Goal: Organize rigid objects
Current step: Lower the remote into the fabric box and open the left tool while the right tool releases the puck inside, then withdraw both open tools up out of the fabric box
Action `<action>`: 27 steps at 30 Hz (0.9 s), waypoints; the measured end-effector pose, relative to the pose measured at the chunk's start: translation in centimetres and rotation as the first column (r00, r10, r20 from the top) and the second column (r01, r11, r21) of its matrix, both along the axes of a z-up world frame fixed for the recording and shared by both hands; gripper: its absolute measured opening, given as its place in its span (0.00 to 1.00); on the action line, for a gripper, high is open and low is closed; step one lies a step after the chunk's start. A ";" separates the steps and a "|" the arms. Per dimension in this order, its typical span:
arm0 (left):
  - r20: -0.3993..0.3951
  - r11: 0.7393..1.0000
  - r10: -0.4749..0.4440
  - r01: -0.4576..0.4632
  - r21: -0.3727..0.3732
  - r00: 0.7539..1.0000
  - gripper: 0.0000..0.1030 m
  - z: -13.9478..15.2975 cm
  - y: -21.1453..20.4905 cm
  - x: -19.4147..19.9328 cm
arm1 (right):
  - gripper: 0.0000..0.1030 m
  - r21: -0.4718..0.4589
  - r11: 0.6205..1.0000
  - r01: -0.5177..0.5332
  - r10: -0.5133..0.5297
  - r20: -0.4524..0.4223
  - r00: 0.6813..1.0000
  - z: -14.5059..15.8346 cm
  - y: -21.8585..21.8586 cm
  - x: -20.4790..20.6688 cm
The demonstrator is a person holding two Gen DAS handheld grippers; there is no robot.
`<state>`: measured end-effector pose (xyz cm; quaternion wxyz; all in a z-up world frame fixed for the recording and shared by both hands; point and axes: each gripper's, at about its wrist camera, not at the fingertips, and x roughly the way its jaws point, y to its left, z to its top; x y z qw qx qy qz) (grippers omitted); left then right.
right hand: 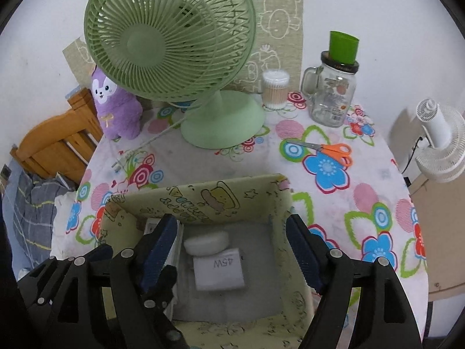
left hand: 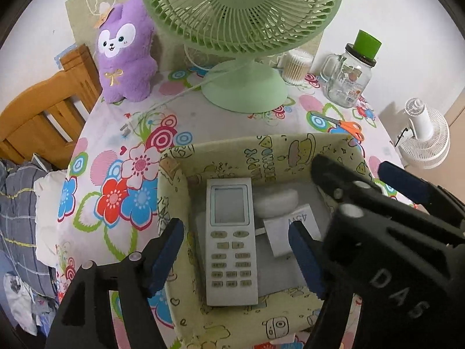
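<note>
My left gripper (left hand: 237,257) and right gripper (right hand: 232,256) both hang wide open, holding nothing, over the soft cloth box (left hand: 174,192) where the flat white remote (left hand: 231,241) lies beside a square charger (right hand: 218,273).

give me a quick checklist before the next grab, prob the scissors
1. Left gripper empty, fingers apart: ok.
2. Right gripper empty, fingers apart: ok.
3. Remote lying flat inside the box: ok.
4. Charger block and white case in the box: ok.
5. Scissors lying alone on the tablecloth, nothing on them: ok.
6. Room left in the box for the scissors: cannot tell.
</note>
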<state>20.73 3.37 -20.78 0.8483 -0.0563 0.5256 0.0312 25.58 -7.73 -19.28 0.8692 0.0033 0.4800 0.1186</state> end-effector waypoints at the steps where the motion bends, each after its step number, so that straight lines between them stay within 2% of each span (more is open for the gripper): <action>1: 0.001 1.000 0.002 -0.002 -0.005 1.000 0.75 0.1 0.0 -0.2 | 0.78 0.000 1.000 0.003 -0.003 -0.003 1.000 0.0 -0.2 -0.1; 7: 0.019 1.000 -0.007 0.007 -0.009 1.000 0.82 1.2 -0.4 -1.0 | 0.78 -0.002 1.000 0.020 -0.020 -0.005 1.000 0.7 -0.9 -1.3; 20: 0.066 1.000 -0.005 0.006 -0.012 0.998 0.86 3.8 -1.1 -3.2 | 0.78 0.006 1.000 0.018 -0.018 0.037 0.999 3.6 -1.6 -3.9; 27: 0.088 1.000 -0.003 0.004 -0.005 0.996 0.86 5.1 -1.5 -4.6 | 0.83 0.002 1.000 0.011 -0.011 0.075 0.997 5.2 -1.9 -5.5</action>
